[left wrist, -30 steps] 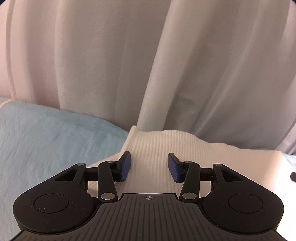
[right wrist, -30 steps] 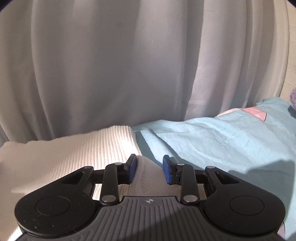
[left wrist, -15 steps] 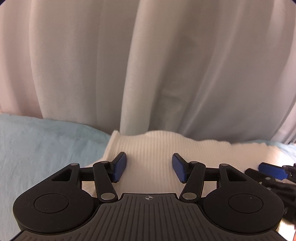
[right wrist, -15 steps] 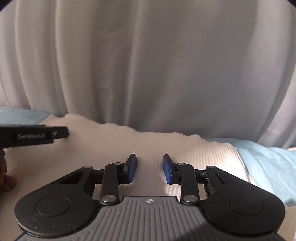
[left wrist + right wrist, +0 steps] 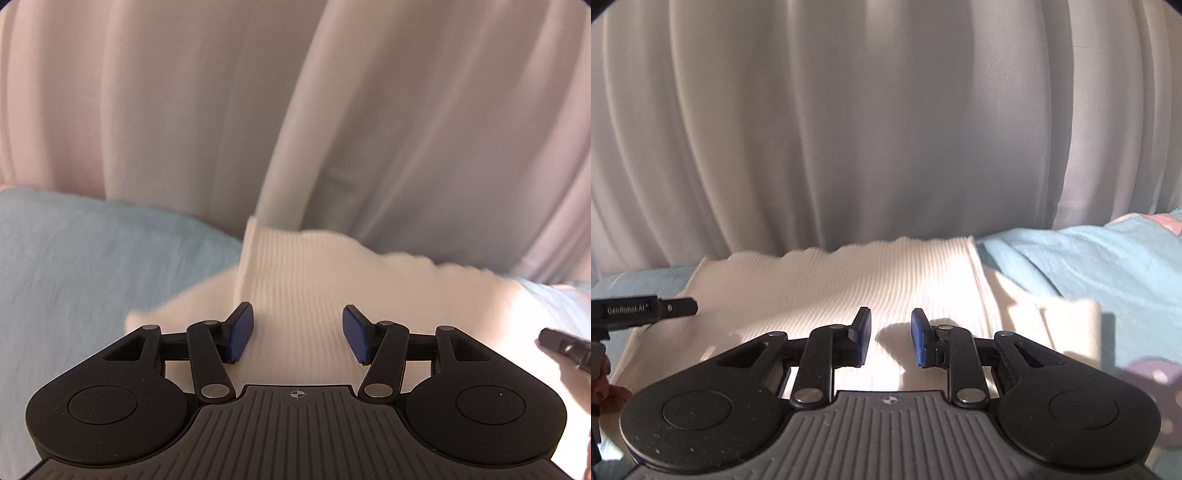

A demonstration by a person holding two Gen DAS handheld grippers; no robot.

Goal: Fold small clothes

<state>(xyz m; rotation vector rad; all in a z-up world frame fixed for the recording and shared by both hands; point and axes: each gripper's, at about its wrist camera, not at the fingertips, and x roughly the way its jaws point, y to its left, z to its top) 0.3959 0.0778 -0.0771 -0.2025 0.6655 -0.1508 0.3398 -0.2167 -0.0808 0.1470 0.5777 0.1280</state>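
A white ribbed garment (image 5: 314, 288) lies on the light blue bedsheet (image 5: 92, 266); it also shows in the right wrist view (image 5: 849, 284), spread flat with a sleeve (image 5: 1052, 317) sticking out to the right. My left gripper (image 5: 298, 332) is open and empty, just above the garment's left part. My right gripper (image 5: 889, 338) is open and empty over the garment's near edge. The left gripper's finger (image 5: 646, 312) shows at the left edge of the right wrist view. The right gripper's tip (image 5: 565, 349) shows at the right edge of the left wrist view.
A white curtain (image 5: 886, 129) hangs right behind the bed along the garment's far edge. The blue sheet (image 5: 1108, 266) extends to the right, with a pink patch (image 5: 1167, 223) far right. A purple dotted item (image 5: 1148, 376) lies near the right gripper's body.
Both grippers have shifted sideways over the garment. The right view has swung to show the garment's right edge and sleeve. The left view has blurred with motion. Both jaws stay open.
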